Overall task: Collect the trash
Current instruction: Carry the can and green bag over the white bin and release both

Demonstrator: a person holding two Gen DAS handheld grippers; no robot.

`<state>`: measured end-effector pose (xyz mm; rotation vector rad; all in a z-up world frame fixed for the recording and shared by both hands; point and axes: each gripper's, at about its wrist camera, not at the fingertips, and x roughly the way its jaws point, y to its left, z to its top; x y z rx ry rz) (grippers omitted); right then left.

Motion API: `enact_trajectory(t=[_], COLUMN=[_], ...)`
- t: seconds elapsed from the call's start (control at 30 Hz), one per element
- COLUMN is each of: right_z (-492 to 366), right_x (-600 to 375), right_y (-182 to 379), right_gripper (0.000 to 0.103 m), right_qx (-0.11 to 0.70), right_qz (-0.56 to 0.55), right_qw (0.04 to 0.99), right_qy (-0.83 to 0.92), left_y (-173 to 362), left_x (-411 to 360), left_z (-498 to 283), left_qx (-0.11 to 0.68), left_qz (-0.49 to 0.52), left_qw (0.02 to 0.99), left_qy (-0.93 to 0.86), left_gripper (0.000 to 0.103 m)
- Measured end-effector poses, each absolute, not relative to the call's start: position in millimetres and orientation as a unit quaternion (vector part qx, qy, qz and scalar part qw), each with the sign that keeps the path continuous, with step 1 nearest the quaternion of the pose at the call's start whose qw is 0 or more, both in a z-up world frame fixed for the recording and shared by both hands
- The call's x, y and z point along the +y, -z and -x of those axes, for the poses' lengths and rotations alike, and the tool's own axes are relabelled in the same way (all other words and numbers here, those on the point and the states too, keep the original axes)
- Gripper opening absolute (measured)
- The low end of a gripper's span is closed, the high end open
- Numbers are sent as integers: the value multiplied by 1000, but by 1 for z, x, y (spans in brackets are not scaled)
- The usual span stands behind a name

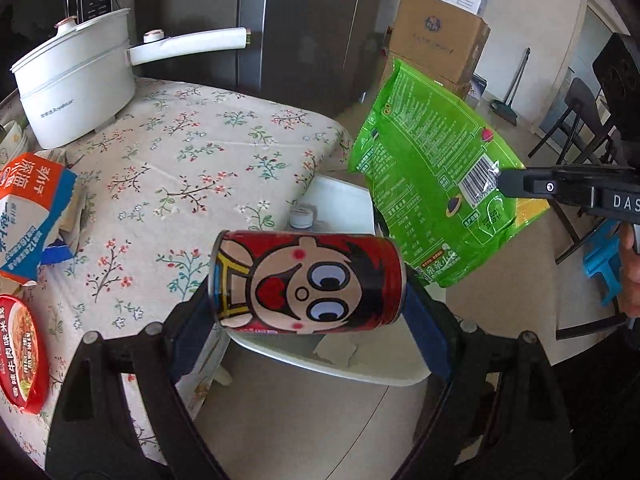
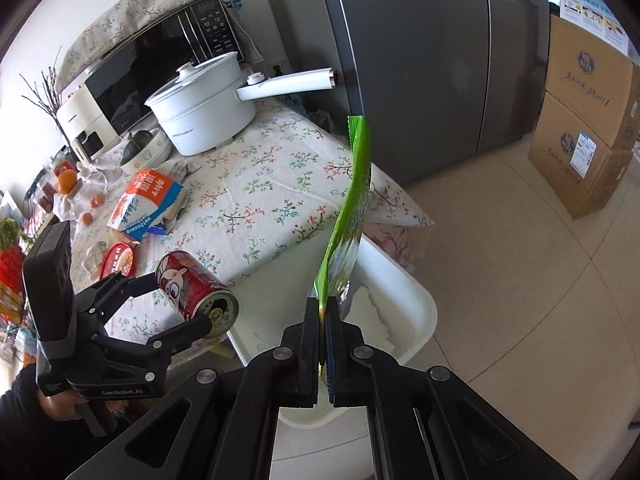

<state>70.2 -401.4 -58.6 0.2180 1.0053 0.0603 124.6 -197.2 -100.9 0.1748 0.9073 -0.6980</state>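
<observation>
A red drink can [image 1: 308,282] with a cartoon face lies sideways between the pads of my left gripper [image 1: 310,312], which is shut on its two ends. The same can [image 2: 196,294] shows in the right wrist view, held beside the table's corner near a white bin [image 2: 404,304]. My right gripper [image 2: 325,316] is shut on the lower edge of a green snack bag [image 2: 352,216], which stands up edge-on above the bin. In the left wrist view the bag [image 1: 432,168] hangs flat over the white bin [image 1: 344,208], pinched by the right gripper [image 1: 500,182].
A floral-clothed table [image 1: 192,152] carries a white pot [image 1: 76,84], an orange and blue carton [image 1: 32,216] and a red noodle cup [image 1: 22,354]. A small white cap [image 1: 301,216] and crumpled paper lie in the bin. Cardboard boxes [image 2: 588,128], a grey fridge [image 2: 420,60] and black chairs [image 1: 576,128] stand around.
</observation>
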Motion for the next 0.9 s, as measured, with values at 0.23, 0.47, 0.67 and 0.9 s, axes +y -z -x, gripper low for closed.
enact_trajectory(t=[0.23,0.47,0.67,0.9], right_z=[-72,-72,-73,-75], right_x=[-412,-417,-416,-422], right_y=[79,85,87,88], right_gripper=[3,3,3,43], right_qx=[511,518,521,521], right_qz=[-99,-104,-107,-127], right_qw=[854,849,846,844], right_qy=[-17,-13,-12,-8], left_y=[116,112,107,103], left_x=[-214,-208,-198,-190], left_z=[-124,-128,-130,-133], left_qx=[435,432,429,428], left_qz=[-111,-119,-118,-117], left_qw=[832,842,848,852], left_qy=[324,301,290,277], left_gripper=[88,94,94,95])
